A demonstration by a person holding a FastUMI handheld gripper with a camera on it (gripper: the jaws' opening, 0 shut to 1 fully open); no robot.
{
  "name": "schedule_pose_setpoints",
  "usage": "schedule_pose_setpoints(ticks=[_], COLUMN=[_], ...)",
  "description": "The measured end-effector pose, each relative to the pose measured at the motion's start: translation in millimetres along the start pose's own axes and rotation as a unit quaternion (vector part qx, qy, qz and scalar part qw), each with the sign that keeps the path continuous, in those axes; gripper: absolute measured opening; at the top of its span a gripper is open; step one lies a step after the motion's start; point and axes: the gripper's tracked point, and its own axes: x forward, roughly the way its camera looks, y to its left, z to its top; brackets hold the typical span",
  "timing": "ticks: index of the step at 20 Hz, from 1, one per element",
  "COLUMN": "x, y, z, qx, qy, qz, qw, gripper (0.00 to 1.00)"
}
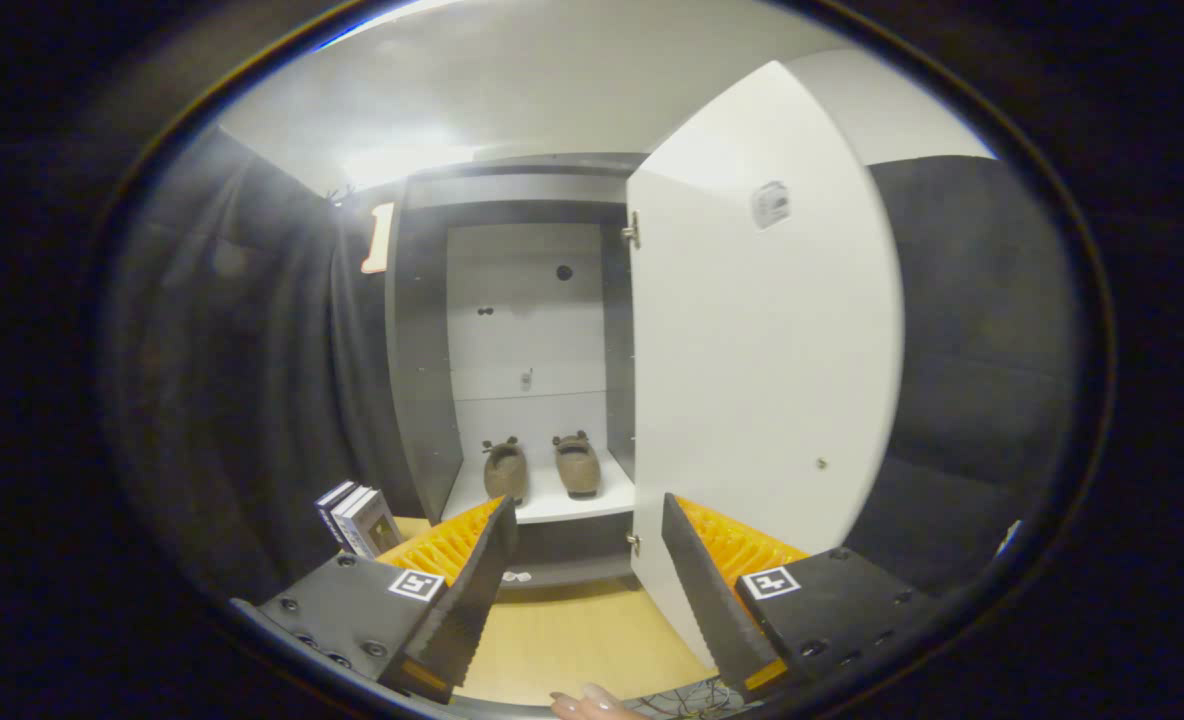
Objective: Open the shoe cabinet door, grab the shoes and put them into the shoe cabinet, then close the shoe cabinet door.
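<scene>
Gripper view. One gripper [587,535]: two fingers [457,600], jaws spread wide, nothing between them but bare wooden floor [572,640].

One shoe cabinet [512,330], straight ahead beyond the fingertips, interior pale with dark side walls. One door [752,380], white, swung open, standing beyond the right finger; two hinges on its inner edge.

Two brown shoes [542,468], side by side on the cabinet's lowest shelf [552,505], just past the gap between the fingertips.

Stack of books [357,518], upright, beside the left finger, at the foot of the dark curtain [252,400].
</scene>
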Motion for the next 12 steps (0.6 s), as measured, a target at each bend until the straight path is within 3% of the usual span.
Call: schedule_pose_setpoints(ticks=[5, 12], x=[-30.0, -0.6], y=[-82.0, -187.0], z=[5.6, 27.1], qx=[0.001, -0.014], qy=[-0.005, -0.020], qz=[-0.044, -0.060], qw=[0.999, 0.998], gripper=[0.92, 0.92])
